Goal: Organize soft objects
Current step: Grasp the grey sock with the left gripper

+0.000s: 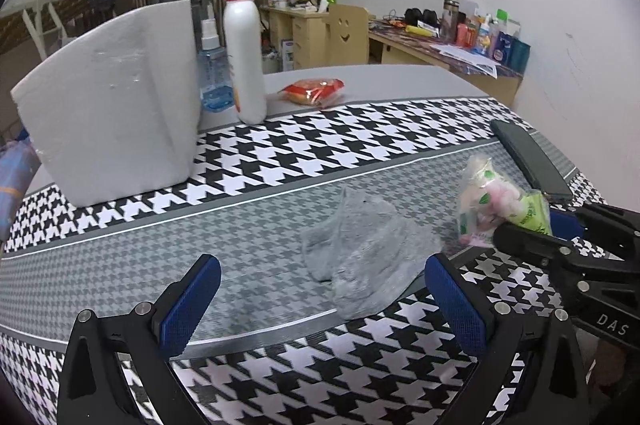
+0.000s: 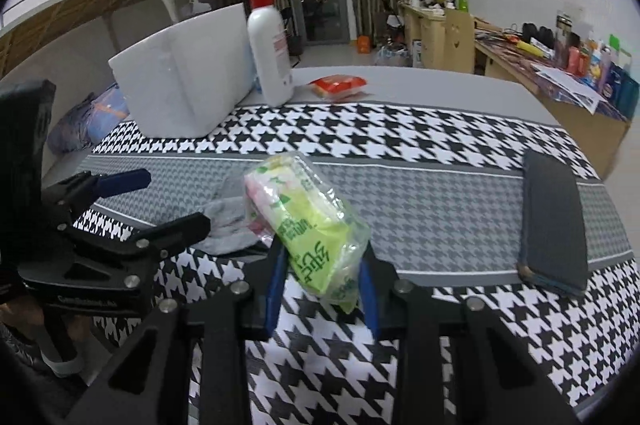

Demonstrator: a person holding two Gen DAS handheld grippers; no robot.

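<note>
My right gripper [image 2: 322, 261] is shut on a green and pink tissue pack [image 2: 308, 221] in clear wrap, held just above the houndstooth cloth; the pack also shows in the left wrist view [image 1: 496, 201]. A crumpled grey sock [image 1: 360, 257] lies on the cloth between the fingers of my open, empty left gripper [image 1: 320, 285]. The sock also shows in the right wrist view [image 2: 232, 221], left of the pack. A white foam box [image 1: 116, 121] stands at the back left. A red snack packet [image 1: 314, 91] lies behind the bottles.
A white pump bottle [image 1: 245, 57] and a blue spray bottle [image 1: 214, 73] stand beside the foam box. A dark phone [image 2: 554, 221] lies at the right on the cloth. Desks with clutter [image 1: 460, 41] line the far wall.
</note>
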